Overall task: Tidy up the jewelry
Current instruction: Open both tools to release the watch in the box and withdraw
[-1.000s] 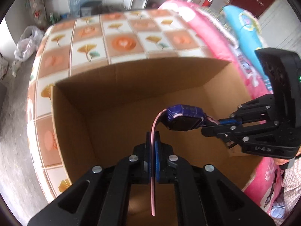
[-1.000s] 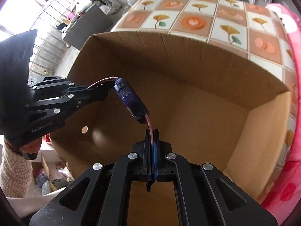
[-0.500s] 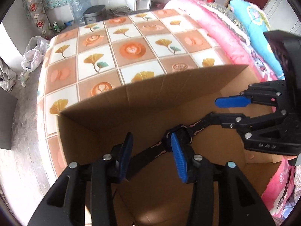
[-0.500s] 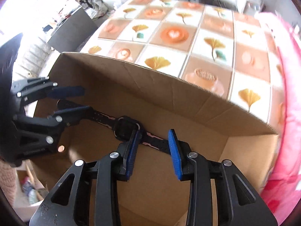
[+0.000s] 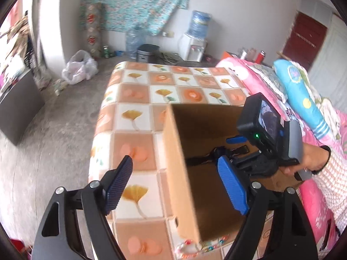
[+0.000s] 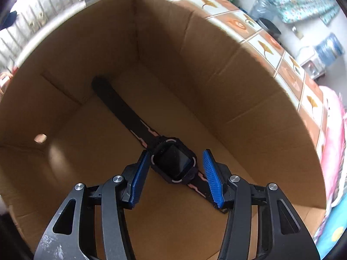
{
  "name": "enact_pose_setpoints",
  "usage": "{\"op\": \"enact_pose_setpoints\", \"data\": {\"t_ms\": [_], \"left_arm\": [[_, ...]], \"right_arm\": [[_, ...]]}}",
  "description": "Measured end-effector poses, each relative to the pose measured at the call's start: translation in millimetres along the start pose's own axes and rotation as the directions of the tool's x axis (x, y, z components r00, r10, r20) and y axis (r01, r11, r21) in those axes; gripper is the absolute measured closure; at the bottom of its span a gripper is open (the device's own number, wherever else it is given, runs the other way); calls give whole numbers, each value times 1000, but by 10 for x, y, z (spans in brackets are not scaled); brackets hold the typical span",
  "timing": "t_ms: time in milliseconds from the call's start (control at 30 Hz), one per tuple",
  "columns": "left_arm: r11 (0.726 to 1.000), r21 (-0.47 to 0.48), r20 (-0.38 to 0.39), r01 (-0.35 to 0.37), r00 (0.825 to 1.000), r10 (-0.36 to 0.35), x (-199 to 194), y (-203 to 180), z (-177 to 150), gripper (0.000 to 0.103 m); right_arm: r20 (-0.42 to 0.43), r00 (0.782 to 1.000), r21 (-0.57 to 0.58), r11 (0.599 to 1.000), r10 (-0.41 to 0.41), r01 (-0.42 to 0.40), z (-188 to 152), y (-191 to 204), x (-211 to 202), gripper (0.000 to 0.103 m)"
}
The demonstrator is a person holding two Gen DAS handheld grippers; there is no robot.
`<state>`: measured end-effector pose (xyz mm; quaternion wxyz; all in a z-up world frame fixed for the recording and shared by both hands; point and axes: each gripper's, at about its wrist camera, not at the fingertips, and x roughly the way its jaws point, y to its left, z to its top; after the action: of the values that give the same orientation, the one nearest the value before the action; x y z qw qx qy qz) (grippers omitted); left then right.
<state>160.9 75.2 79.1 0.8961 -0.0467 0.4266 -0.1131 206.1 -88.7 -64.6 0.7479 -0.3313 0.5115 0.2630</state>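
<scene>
Both claws have let go of the watch [image 6: 173, 164] they held by its strap a second ago, and their jaws have just been opening. Now the right claw [image 6: 176, 178] hangs inside the box [image 6: 216, 69] with its blue pads [image 6: 211, 178] apart on either side of the watch face, not pressing it. That watch lies flat on the box floor, face up, its dark strap with pink edging running away toward the far-left corner and back under the right pad. Wide apart and empty, the left claw [image 5: 175, 186] has pulled out of the box and straddles its near-left wall, one pad over the worktop [image 5: 138, 117] and the other over the box opening. From that side a hand [image 5: 308, 160] in a knitted sleeve grips the right tool's handle. Some beads [image 5: 186, 247] lie on the worktop by the box's near corner.
</scene>
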Motion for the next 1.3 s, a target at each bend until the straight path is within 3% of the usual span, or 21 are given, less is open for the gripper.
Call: {"op": "enact_pose_setpoints", "data": {"t_ms": [233,300,467,633,733,867,967,1100,1233,1300], "left_arm": [[990,-125,2,-72,997,73,-209,406,-712,22],[986,-146,-12,-77,997,76,-211,461,-876,22],[985,-147,-19,-87,996,85,-171,444,-1157,22],[990,-127,-10,-56,998,55,-138,289,-1280,22],[994,-80,-4,-72,997,72,-132,161,-1326,22],[997,-6,0,-78,997,78,-161,-13,-1454,20],[996,45,-15,-78,997,78,-136,-152,-1612,18],[995,83,-79,-60,995,66,26,-323,-1832,18],[990,120,-116,-79,989,93,176,-465,-1974,18],[983,146,-128,-110,983,129,255,-509,-2013,18]], "right_arm": [[-27,998,115,992,-48,51,-87,-108,59,60],[-30,998,142,988,-61,65,-120,-159,48,70],[-49,995,208,974,-82,90,-197,-223,47,75],[-39,992,228,965,-122,128,-170,-56,35,72],[13,992,231,965,-127,120,-224,-6,-153,66],[166,981,285,957,-101,50,-486,-8,-886,57],[322,943,327,945,-81,-30,-831,96,-1511,48],[484,873,335,935,-67,-114,-1455,418,-2118,35],[518,856,339,916,9,-215,-1920,780,-2155,28],[488,873,353,909,25,-223,-2098,989,-2022,26]]}}
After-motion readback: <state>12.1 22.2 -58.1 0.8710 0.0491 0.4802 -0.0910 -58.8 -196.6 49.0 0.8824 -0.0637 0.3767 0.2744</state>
